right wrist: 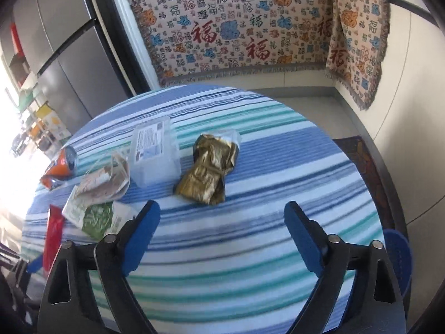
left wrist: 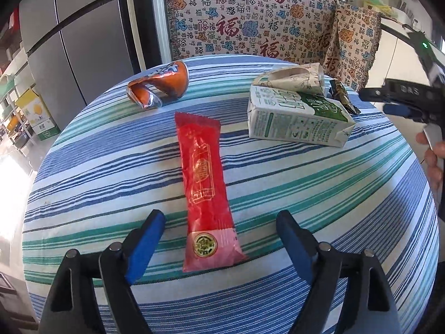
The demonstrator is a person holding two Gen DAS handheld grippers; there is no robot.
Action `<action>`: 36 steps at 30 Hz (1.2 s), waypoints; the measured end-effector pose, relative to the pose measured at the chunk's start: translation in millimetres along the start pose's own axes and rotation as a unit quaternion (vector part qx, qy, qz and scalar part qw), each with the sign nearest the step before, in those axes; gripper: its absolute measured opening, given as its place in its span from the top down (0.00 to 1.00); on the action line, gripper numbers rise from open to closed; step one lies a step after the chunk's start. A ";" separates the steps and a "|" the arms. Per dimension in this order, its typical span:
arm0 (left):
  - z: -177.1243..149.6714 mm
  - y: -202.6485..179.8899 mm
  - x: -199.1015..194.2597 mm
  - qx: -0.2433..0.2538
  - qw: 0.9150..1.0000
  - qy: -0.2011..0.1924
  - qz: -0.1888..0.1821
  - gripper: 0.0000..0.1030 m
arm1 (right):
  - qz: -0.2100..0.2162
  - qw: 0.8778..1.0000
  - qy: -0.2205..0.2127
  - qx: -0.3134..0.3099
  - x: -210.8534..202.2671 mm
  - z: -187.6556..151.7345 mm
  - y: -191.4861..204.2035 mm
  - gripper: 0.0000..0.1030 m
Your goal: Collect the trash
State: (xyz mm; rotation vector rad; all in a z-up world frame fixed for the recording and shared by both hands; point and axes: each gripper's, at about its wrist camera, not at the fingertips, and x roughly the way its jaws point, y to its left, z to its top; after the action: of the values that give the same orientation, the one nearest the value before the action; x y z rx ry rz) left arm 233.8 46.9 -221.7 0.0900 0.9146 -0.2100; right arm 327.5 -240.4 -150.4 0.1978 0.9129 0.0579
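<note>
A long red snack wrapper (left wrist: 204, 178) lies flat on the striped round table (left wrist: 111, 172). Its near end sits between the blue pads of my left gripper (left wrist: 219, 217), which is open and not touching it. Further back are a crushed orange can (left wrist: 161, 86), a green-and-white milk carton (left wrist: 297, 117) and a crumpled paper cup (left wrist: 294, 79). My right gripper (right wrist: 222, 208) is open and empty, just short of a crumpled gold foil wrapper (right wrist: 207, 172). A clear plastic box (right wrist: 155, 153) stands left of the foil. The can (right wrist: 59, 167) and carton (right wrist: 94, 214) show at the left.
A patterned blanket (left wrist: 250, 22) hangs over the seat behind the table, and a grey fridge (left wrist: 69, 41) stands at the left. A hand (left wrist: 432, 161) holds the other tool at the right edge. A blue round object (right wrist: 397, 258) sits below the table's right rim.
</note>
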 end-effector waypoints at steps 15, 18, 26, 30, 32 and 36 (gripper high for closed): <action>-1.5 1.2 -1.6 0.013 1.000 0.007 -0.006 0.16 | 0.022 0.997 0.032 -0.066 -0.9 -43.9 6.7 0.56; -7.1 6.3 -7.6 0.012 1.000 0.022 -0.007 0.16 | 0.039 0.994 0.042 -0.089 -27.8 -81.9 11.1 0.56; -18.4 12.2 -40.5 0.029 0.998 0.022 -0.046 0.17 | 0.037 0.990 0.050 -0.129 -77.1 -139.5 17.8 0.39; -9.6 -3.5 -42.6 0.027 0.996 0.009 -0.083 0.17 | 0.031 0.990 0.041 -0.129 -86.8 -133.4 11.3 0.21; -1.6 -4.5 -35.0 0.023 0.997 0.007 -0.068 0.17 | 0.033 0.991 0.047 -0.124 -87.0 -126.2 10.1 0.21; 17.0 12.5 -14.9 -0.003 0.999 0.016 -0.050 0.17 | 0.016 0.991 0.067 -0.119 -77.8 -111.0 9.5 0.21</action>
State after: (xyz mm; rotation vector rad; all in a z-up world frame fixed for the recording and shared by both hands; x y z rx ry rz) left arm 240.9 58.4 -199.7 0.0424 0.9527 -0.2990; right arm 192.5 -225.3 -153.9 -0.0133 1.0285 0.2109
